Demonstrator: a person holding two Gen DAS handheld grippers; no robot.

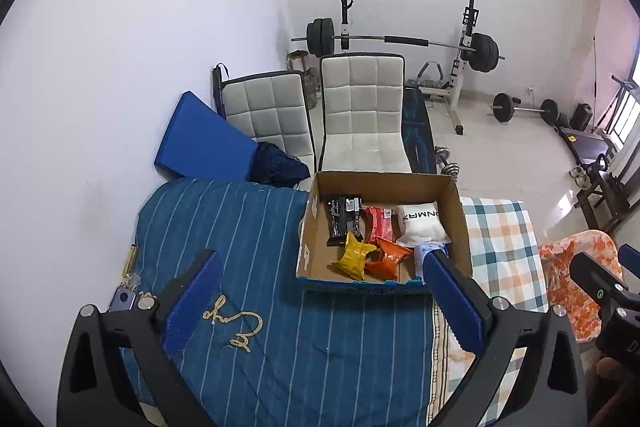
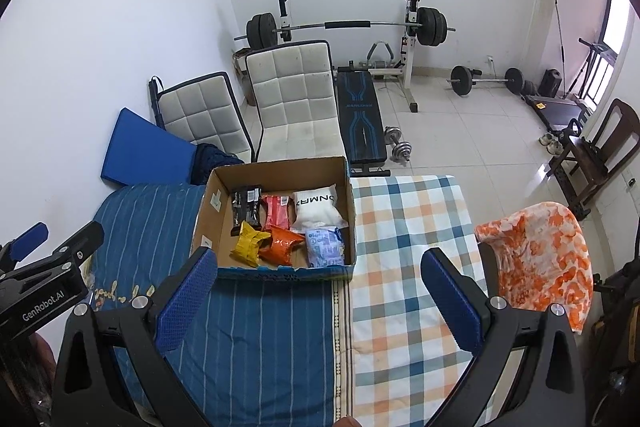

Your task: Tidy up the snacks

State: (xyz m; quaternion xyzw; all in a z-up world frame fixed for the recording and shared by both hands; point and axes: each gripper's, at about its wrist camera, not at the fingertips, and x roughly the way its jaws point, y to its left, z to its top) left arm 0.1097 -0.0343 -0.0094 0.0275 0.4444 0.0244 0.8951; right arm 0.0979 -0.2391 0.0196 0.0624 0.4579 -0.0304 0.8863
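A brown cardboard box sits on a bed, holding several snack packs: a black one, a red one, a white bag, a yellow pack, an orange pack and a pale blue pack. My left gripper hovers open just in front of the box, its fingers empty. My right gripper is open and empty too, near the box's front right corner. In the right wrist view the left gripper shows at the left edge.
The bed has a blue striped cover on the left and a checked cloth on the right. An orange-patterned cloth drapes a chair at right. Two white chairs, a weight bench and barbells stand behind.
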